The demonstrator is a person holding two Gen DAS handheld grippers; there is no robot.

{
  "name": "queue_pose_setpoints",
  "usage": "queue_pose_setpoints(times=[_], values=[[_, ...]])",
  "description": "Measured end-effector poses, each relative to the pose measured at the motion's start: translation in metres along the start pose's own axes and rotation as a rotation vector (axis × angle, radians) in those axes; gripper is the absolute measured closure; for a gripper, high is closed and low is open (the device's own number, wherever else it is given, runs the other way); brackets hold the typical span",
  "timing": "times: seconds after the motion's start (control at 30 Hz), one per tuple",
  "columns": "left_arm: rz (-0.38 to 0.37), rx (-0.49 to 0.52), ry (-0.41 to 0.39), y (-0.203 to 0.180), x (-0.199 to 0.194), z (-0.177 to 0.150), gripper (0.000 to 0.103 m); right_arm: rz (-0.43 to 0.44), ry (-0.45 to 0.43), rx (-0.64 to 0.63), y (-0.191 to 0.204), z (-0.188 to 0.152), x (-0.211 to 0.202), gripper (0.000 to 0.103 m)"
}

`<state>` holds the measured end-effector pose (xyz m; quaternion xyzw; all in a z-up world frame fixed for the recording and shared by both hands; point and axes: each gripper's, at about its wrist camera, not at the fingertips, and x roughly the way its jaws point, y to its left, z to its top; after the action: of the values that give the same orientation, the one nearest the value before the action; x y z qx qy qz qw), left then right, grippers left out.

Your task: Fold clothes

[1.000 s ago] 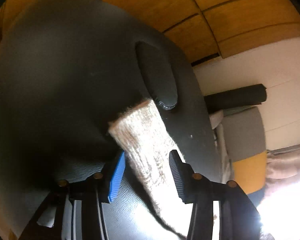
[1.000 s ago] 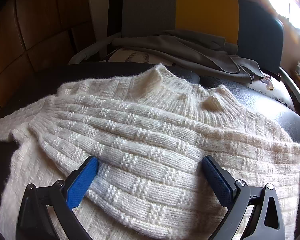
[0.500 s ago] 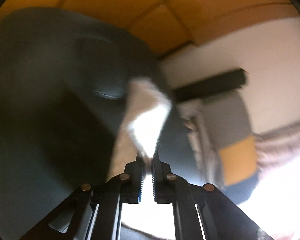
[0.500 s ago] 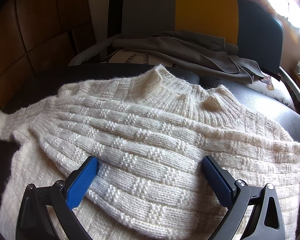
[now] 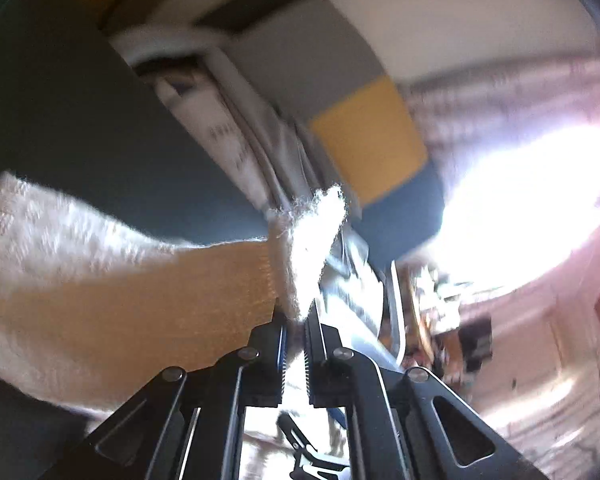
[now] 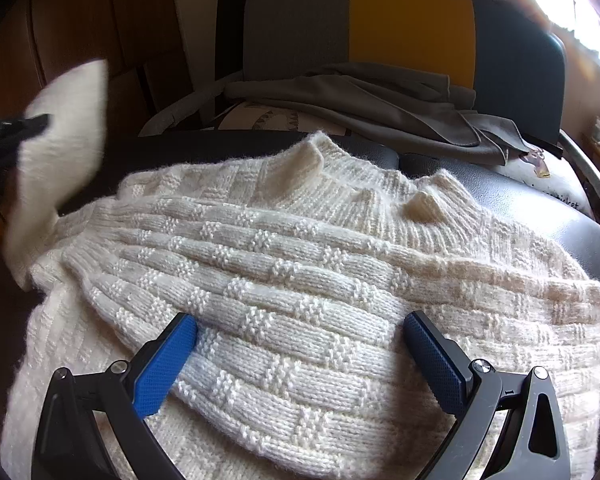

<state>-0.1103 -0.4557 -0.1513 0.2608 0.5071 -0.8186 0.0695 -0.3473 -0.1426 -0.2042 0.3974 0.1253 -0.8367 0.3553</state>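
Note:
A cream knitted sweater (image 6: 300, 280) lies spread on a black padded surface (image 6: 520, 200), collar toward the far side, one sleeve folded across its body. My right gripper (image 6: 300, 344) is open, its blue-padded fingers (image 6: 164, 360) resting on the sweater's body. My left gripper (image 5: 294, 336) is shut on the cuff of the other sleeve (image 5: 308, 248) and holds it lifted in the air. That sleeve (image 6: 60, 148) shows blurred at the left of the right wrist view, raised above the sweater.
A chair with a grey, yellow and blue back (image 6: 380, 28) stands behind the black surface, with grey cloth (image 6: 360, 96) draped on its seat. Wood panelling (image 6: 80, 40) is at the left. A bright window (image 5: 520, 200) lies to the right.
My left gripper closed on the sleeve cuff and lifted it off the black surface, swinging toward the chair. The right gripper has not moved.

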Motion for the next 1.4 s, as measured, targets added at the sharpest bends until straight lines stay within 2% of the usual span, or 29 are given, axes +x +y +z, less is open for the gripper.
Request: queue_pose_setpoints(times=[0.1,0.2,0.23,0.27,0.33,0.43,0.5,0.63,0.7,0.77,0.83,1.0,1.1,1.13,1.17,1.2,1.3,1.4], values=[[0.04,0.028,0.072,0.003,0.028,-0.035,0.098,0.011,-0.004,0.01,-0.001,0.0,-0.001,0.0],[0.07,0.035,0.107,0.008,0.059,-0.023,0.094,0.019,-0.004,0.02,-0.002,0.0,-0.001,0.0],[0.074,0.042,0.116,0.009,0.06,-0.026,0.086,0.017,-0.001,0.019,-0.001,0.0,-0.001,0.0],[0.081,0.049,0.121,0.009,0.058,-0.03,0.084,0.006,0.005,0.012,0.002,0.0,0.0,0.0],[0.086,0.065,0.109,0.006,0.044,-0.038,0.081,-0.004,0.022,-0.002,0.005,0.002,-0.001,0.0],[0.081,0.111,0.049,0.0,-0.002,-0.056,0.078,0.004,0.045,-0.005,0.005,0.007,-0.005,0.0],[0.098,0.134,0.015,0.014,-0.031,-0.064,0.078,0.044,0.031,0.025,0.008,0.009,-0.014,0.0],[0.148,0.159,0.009,0.036,-0.049,-0.083,0.077,0.159,-0.019,0.069,0.024,0.015,-0.03,0.0],[0.18,0.169,0.031,0.05,-0.047,-0.093,0.077,0.211,-0.015,0.083,0.036,0.018,-0.03,0.008],[0.188,0.163,0.04,0.063,-0.049,-0.097,0.078,0.239,0.02,0.102,0.046,0.02,-0.02,0.032],[0.165,0.173,0.021,0.07,-0.055,-0.099,0.078,0.256,0.05,0.156,0.047,0.022,-0.008,0.041],[0.132,0.174,-0.006,0.079,-0.059,-0.104,0.078,0.287,0.013,0.372,0.034,0.026,0.005,0.041],[0.118,0.172,-0.012,0.082,-0.06,-0.104,0.078,0.334,0.025,0.478,0.03,0.034,0.019,0.046],[0.111,0.168,-0.013,0.084,-0.061,-0.104,0.078,0.317,0.029,0.48,0.031,0.037,0.022,0.059],[0.105,0.163,-0.013,0.085,-0.062,-0.104,0.078,0.297,0.037,0.477,0.034,0.041,0.026,0.088],[0.097,0.152,-0.01,0.086,-0.063,-0.102,0.078,0.265,0.056,0.459,0.037,0.044,0.029,0.095],[0.069,0.1,0.01,0.091,-0.067,-0.096,0.077,0.202,0.07,0.379,0.046,0.059,0.024,0.095],[0.044,0.047,0.003,0.095,-0.069,-0.085,0.075,0.222,0.038,0.326,0.053,0.079,0.002,0.095]])
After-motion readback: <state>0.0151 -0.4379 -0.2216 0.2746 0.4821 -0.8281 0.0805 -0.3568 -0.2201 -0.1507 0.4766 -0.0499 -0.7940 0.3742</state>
